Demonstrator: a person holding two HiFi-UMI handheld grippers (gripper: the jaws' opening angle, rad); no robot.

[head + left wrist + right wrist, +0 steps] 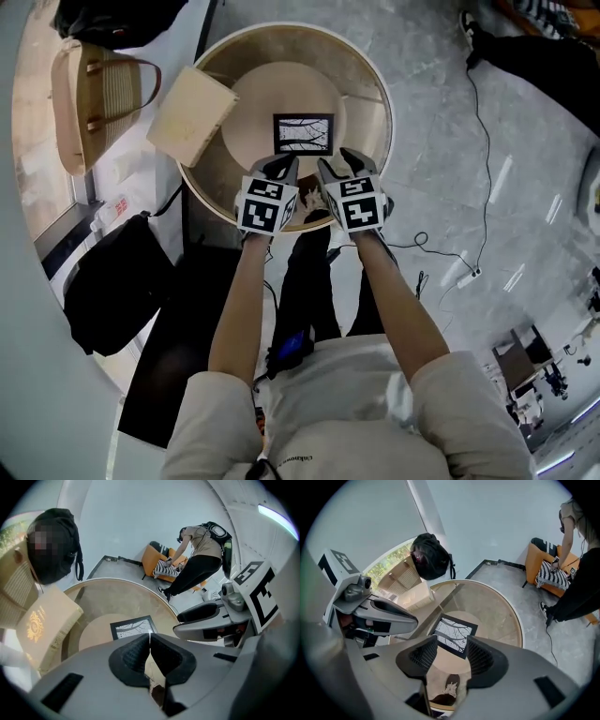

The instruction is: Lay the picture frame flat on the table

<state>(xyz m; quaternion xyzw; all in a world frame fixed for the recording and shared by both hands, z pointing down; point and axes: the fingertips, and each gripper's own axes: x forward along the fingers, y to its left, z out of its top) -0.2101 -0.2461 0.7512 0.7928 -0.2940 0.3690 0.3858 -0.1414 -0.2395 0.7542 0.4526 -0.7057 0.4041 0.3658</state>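
Head view: the picture frame (303, 134) lies flat on the round table (370, 89), upper centre of the picture. Your left gripper (279, 168) has its jaws pressed together, empty. Your right gripper (339, 166) has its jaws apart with nothing between them. Both hover just below the picture frame.

picture frame (303, 134): black, branch print | table (366, 103): tan | box (190, 114): cream, gold emblem
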